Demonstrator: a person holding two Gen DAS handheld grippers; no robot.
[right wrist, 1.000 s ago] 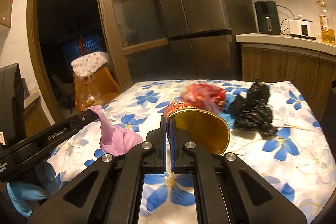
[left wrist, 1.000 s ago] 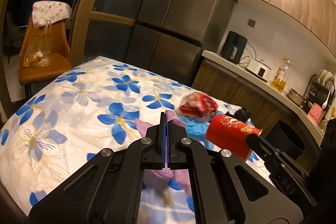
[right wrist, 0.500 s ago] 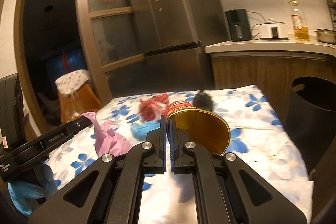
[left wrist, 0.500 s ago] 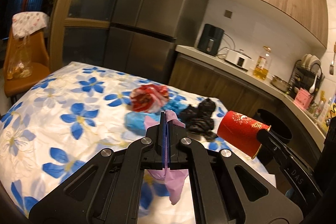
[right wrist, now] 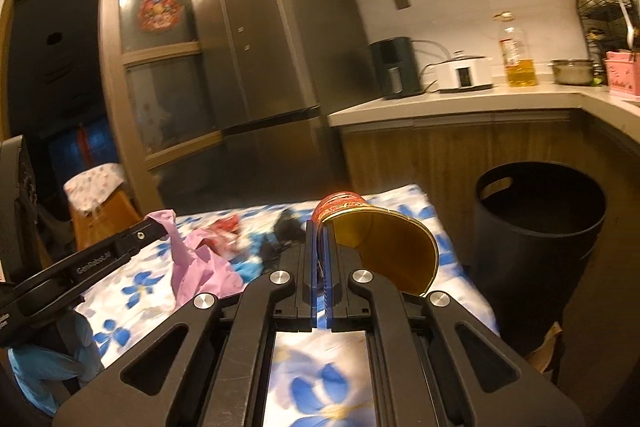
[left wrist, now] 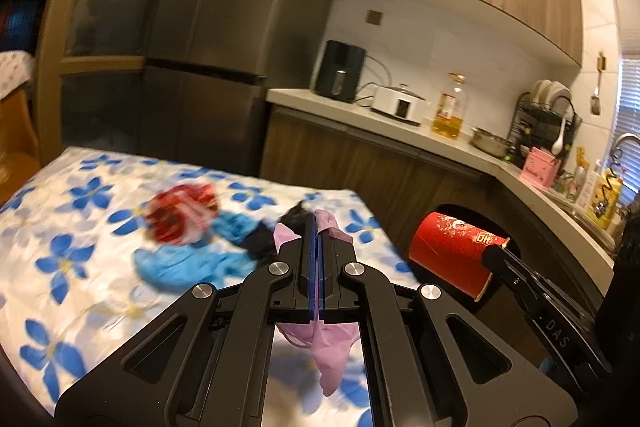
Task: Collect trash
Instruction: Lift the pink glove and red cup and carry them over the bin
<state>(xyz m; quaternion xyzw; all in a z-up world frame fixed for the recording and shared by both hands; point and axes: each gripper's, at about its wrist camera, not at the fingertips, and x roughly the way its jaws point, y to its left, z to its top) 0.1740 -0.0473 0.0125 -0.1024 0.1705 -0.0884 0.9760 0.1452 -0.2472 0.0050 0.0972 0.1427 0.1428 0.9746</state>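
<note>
At the right of the right wrist view we see a round black bin (right wrist: 538, 227) with a cut-out handle in its wall, standing on the floor just past the end of the table; its inside is dark and we cannot tell what it holds. Our right gripper (right wrist: 319, 259) has its jaws pressed together on the rim of a red paper cup (right wrist: 384, 247), a tapered tub with a shiny gold lining and nothing visible inside. The cup lies tilted on its side in the air over the table's end, its long axis running from the base at upper left toward the open mouth at lower right, facing the camera. In the left wrist view the same cup (left wrist: 452, 253) shows its printed red wall in front of the bin's dark opening. Our left gripper (left wrist: 316, 247) is clamped shut on a limp, crinkled pink plastic bag (left wrist: 332, 355) that hangs below the fingers. On the table's floral cloth (left wrist: 60, 291), centre left of that view, lie a crumpled red wrapper (left wrist: 180, 215), a soft blue bag (left wrist: 180, 267) and a black bag (left wrist: 296, 219), blurred and close together.
</note>
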